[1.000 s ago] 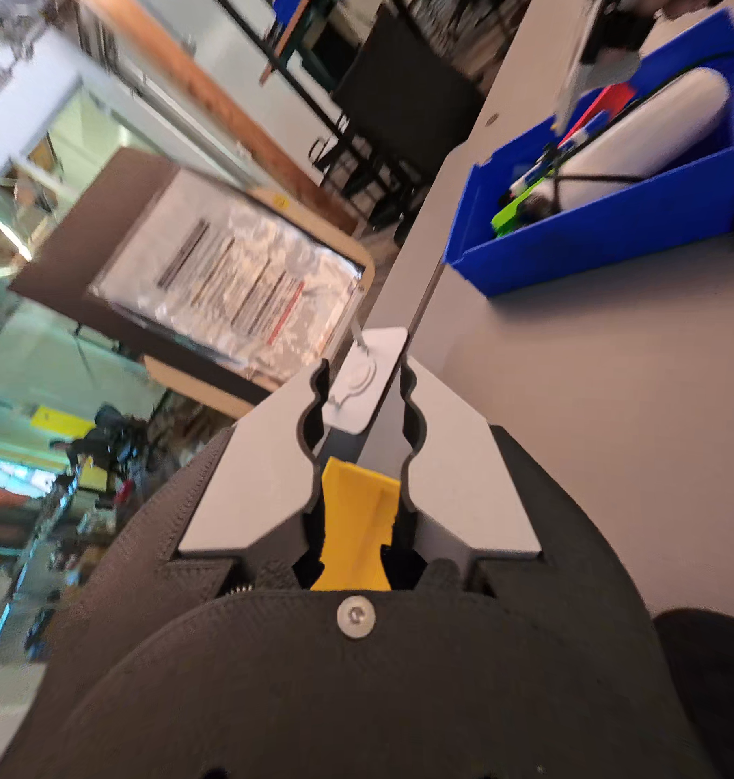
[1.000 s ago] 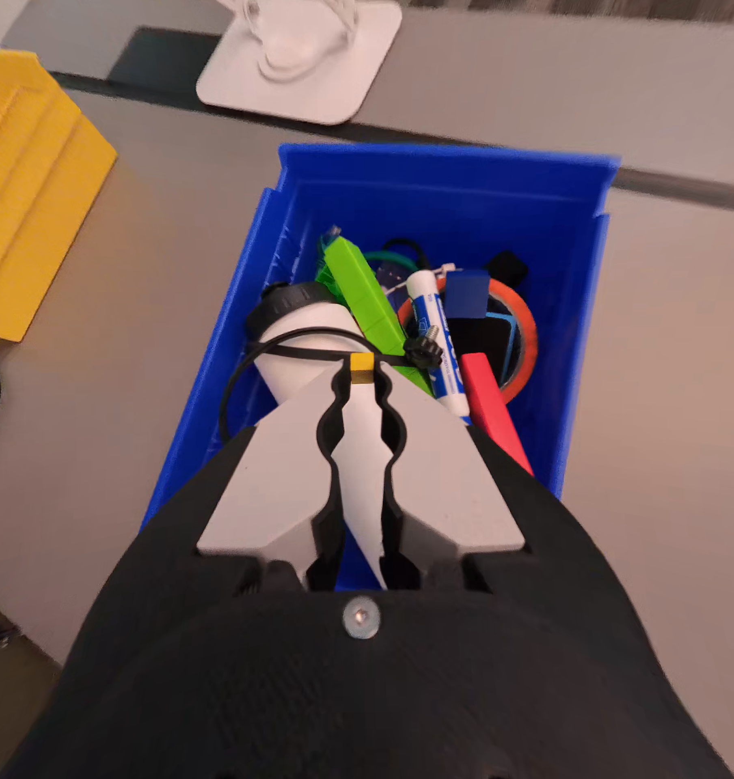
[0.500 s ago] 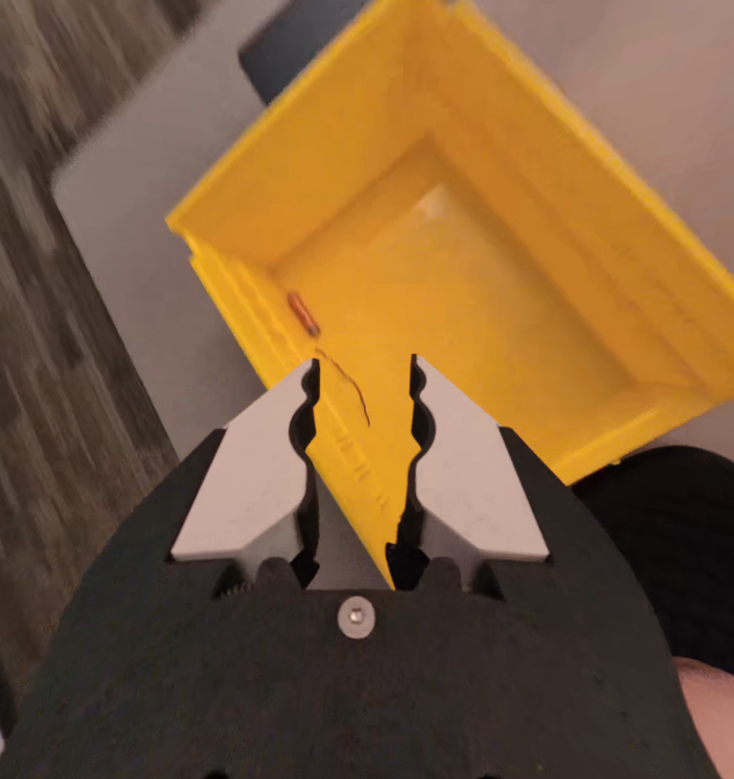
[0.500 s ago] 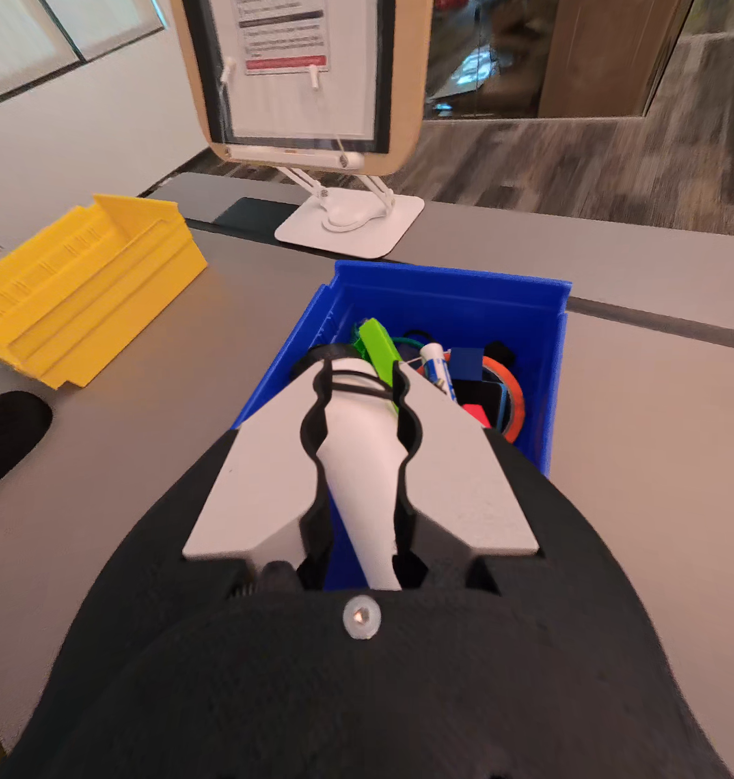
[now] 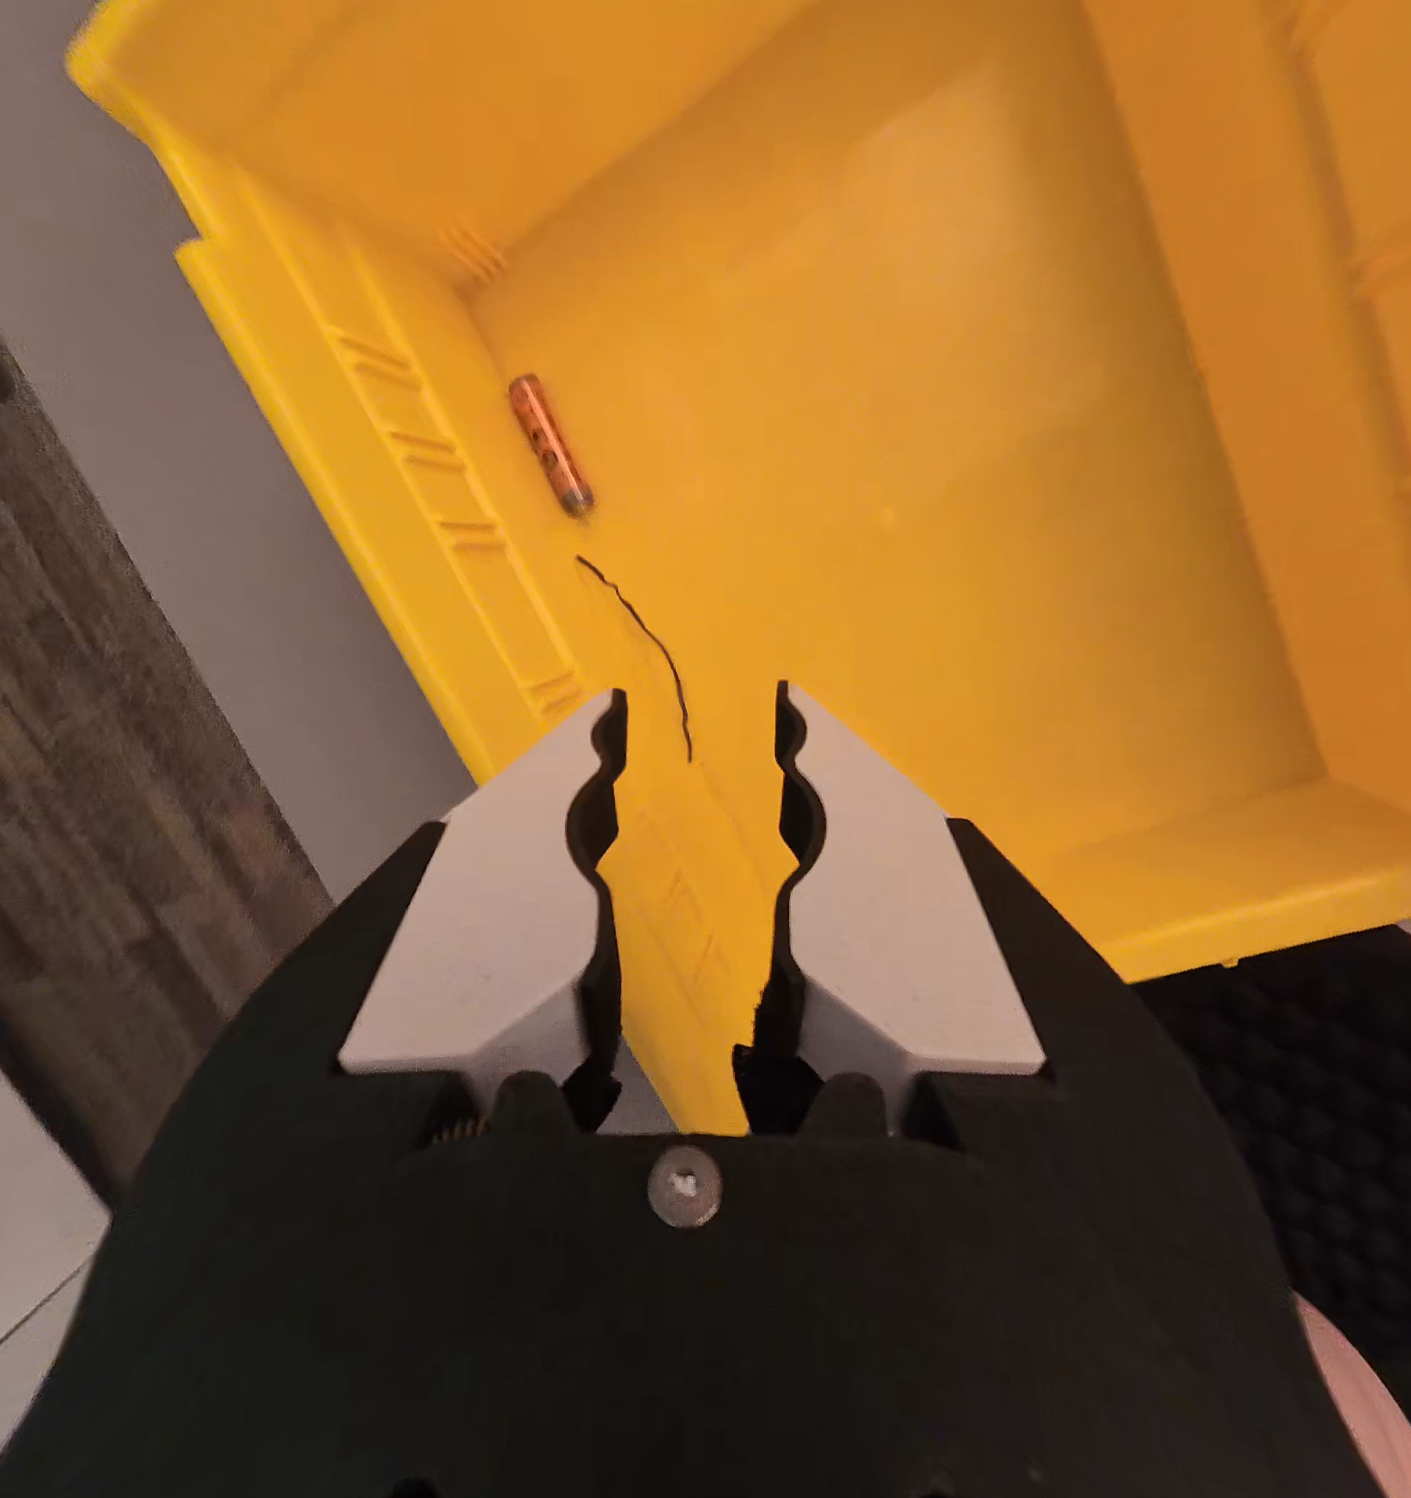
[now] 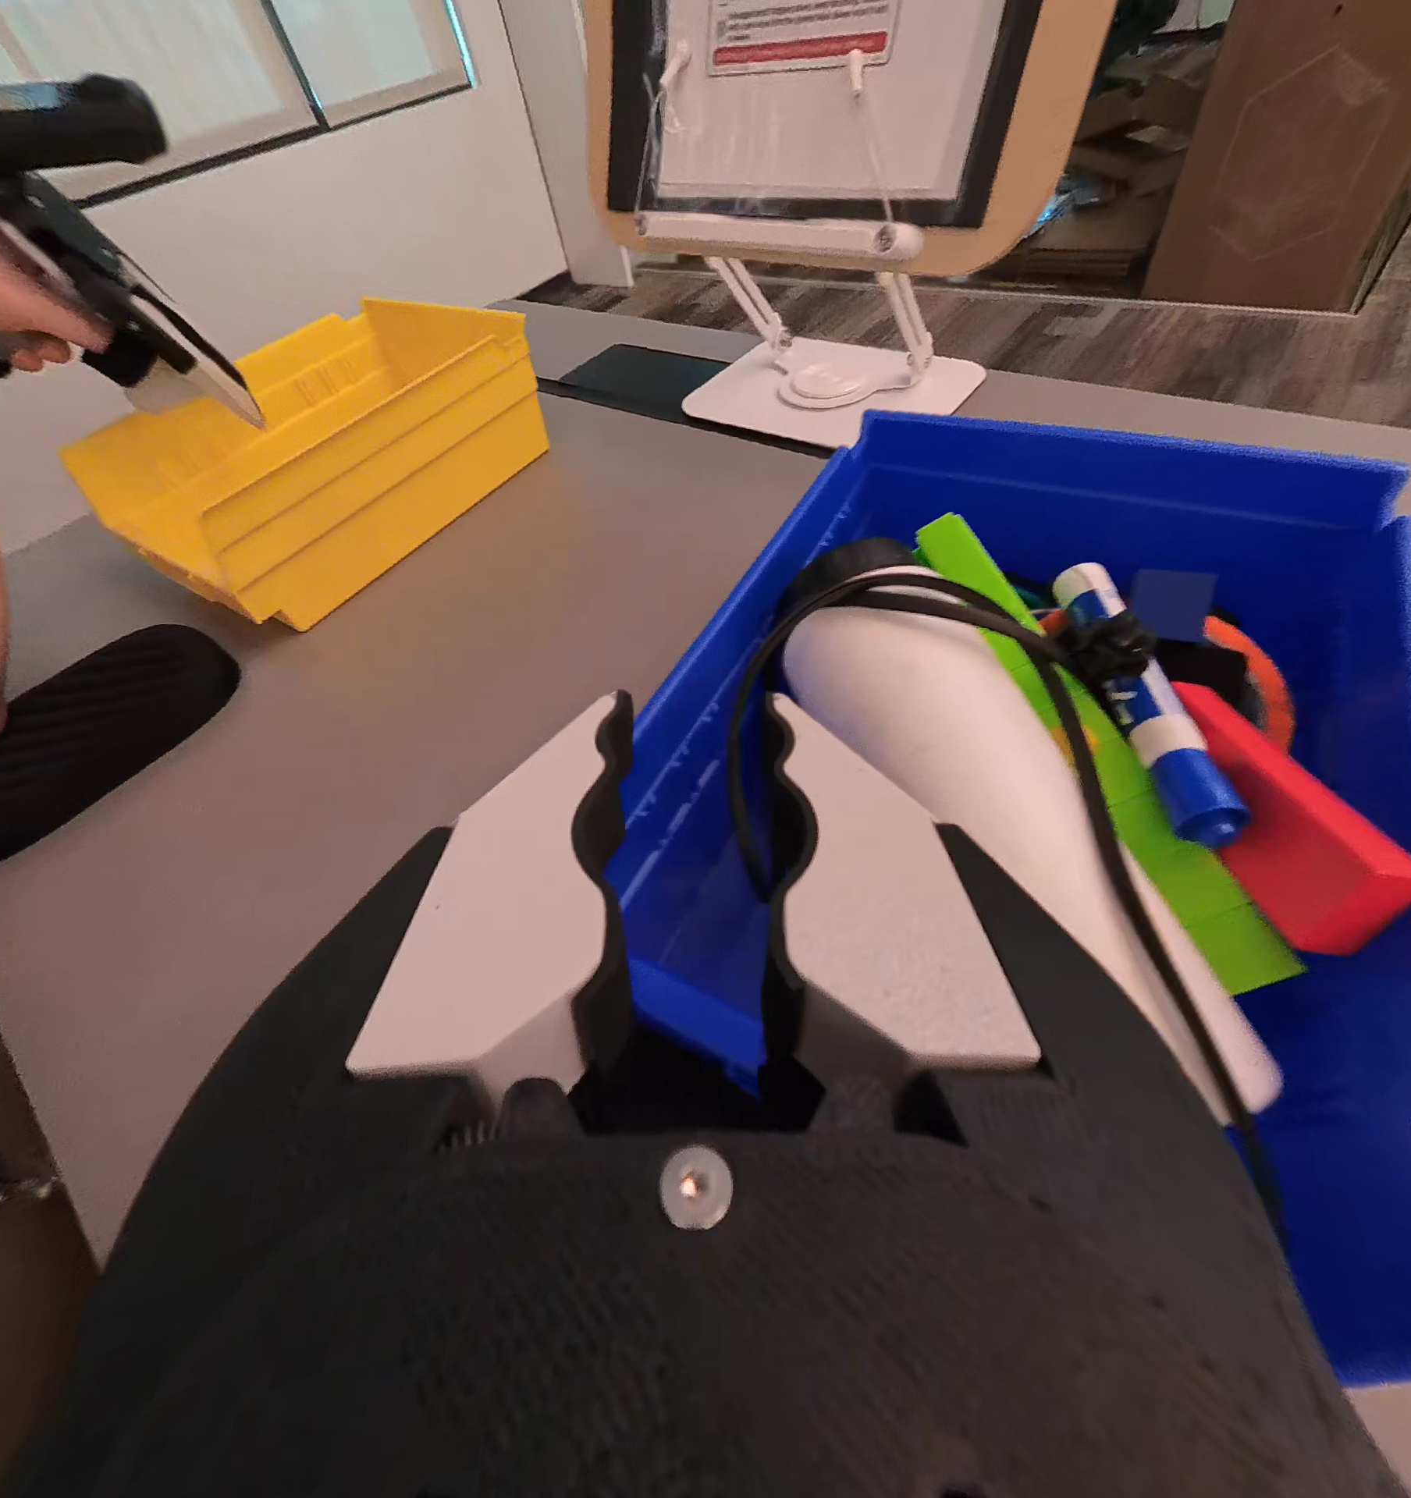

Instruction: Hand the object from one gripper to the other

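My left gripper [image 5: 698, 697] is open and empty. It points down into a yellow bin [image 5: 443, 527] that holds a small copper cylinder [image 5: 551, 458] and a thin black wire [image 5: 645, 648]. My right gripper [image 6: 694, 713] is open and empty at the near left corner of a blue bin [image 6: 1091, 462]. That bin holds a white bottle [image 6: 929, 729] looped by a black cable tie [image 6: 889, 600], a green block [image 6: 1172, 892], a marker [image 6: 1148, 713] and a red block [image 6: 1294, 835]. The right wrist view shows the left gripper [image 6: 232, 397] over the yellow bin [image 6: 362, 502].
A black ribbed pad [image 6: 94, 713] lies on the grey table near the yellow bin; it also shows in the left wrist view [image 5: 1335, 1094]. A framed sign on a white stand [image 6: 832, 389] stands behind the bins. The table edge and the floor lie left of the yellow bin. About 55 centimetres separates my left fingertips from my right.
My left gripper swung away from the sign and blue bin, now pointing down into the yellow bin, closer than before. My right gripper drew back from over the blue bin, tilted up, and its jaws widened.
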A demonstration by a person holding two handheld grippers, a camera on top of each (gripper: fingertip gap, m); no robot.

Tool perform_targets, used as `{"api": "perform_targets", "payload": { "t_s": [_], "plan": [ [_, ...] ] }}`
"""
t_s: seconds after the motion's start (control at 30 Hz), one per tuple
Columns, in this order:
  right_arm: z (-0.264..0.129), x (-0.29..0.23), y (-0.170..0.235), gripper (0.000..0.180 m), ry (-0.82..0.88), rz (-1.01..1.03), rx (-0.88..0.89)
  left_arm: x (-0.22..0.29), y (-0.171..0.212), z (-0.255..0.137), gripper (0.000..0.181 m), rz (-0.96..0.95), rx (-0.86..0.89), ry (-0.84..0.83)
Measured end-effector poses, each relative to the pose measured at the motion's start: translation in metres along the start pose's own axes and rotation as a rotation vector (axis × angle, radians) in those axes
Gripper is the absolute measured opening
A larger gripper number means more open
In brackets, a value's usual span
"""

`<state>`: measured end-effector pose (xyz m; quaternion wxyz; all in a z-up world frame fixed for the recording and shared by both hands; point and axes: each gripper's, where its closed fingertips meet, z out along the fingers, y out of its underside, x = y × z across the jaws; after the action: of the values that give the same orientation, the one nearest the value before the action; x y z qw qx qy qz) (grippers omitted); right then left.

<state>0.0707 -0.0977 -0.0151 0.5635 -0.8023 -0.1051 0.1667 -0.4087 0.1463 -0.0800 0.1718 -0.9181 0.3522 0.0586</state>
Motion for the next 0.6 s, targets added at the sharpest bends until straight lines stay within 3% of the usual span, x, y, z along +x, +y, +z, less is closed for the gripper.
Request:
{"api": "perform_targets", "payload": {
  "t_s": [0.37,0.6],
  "plan": [
    [-0.028,-0.032,0.025,0.036,-0.006,-0.015,0.021,0.014,0.015,0.028,0.036,0.153,-0.246,-0.129],
    [-0.05,-0.029,0.023,0.036,0.01,0.007,0.068,0.013,0.031,0.037,0.038,0.141,-0.341,-0.13]
  ]
}}
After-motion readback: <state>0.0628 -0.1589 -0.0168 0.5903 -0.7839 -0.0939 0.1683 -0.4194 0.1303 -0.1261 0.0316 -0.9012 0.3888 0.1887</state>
